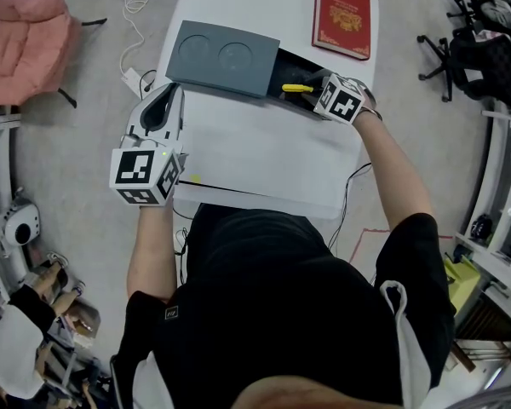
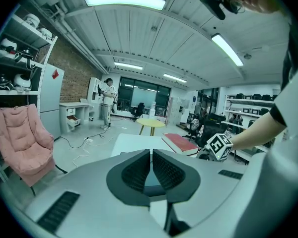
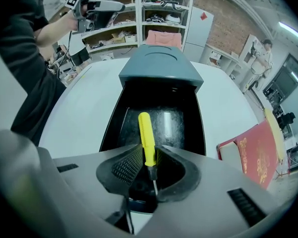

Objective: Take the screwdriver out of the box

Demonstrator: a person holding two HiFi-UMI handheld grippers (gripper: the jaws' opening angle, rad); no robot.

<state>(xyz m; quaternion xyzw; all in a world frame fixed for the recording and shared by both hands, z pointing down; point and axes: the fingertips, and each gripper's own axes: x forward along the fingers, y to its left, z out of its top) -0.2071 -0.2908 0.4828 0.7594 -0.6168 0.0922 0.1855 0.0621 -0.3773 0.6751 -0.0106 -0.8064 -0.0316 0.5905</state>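
Note:
The box [image 1: 295,65] is a black tray with its grey lid [image 1: 221,56] slid off to the left, at the far side of the white table [image 1: 264,152]. In the right gripper view the tray [image 3: 169,120] lies straight below. My right gripper [image 1: 312,94] points steeply down over the tray, shut on the yellow handle of the screwdriver [image 3: 147,135]. The handle [image 1: 295,88] sticks out to the left of the jaws, and the thin metal shaft runs back between the pads [image 3: 129,165]. My left gripper [image 1: 172,96] hovers at the table's left edge, shut and holding nothing, away from the box.
A red book [image 1: 342,14] lies at the table's far right corner, beside the box. A pink chair [image 1: 25,41] and a white cable [image 1: 134,7] are on the floor to the left. Black office chairs [image 1: 481,49] and shelving stand to the right.

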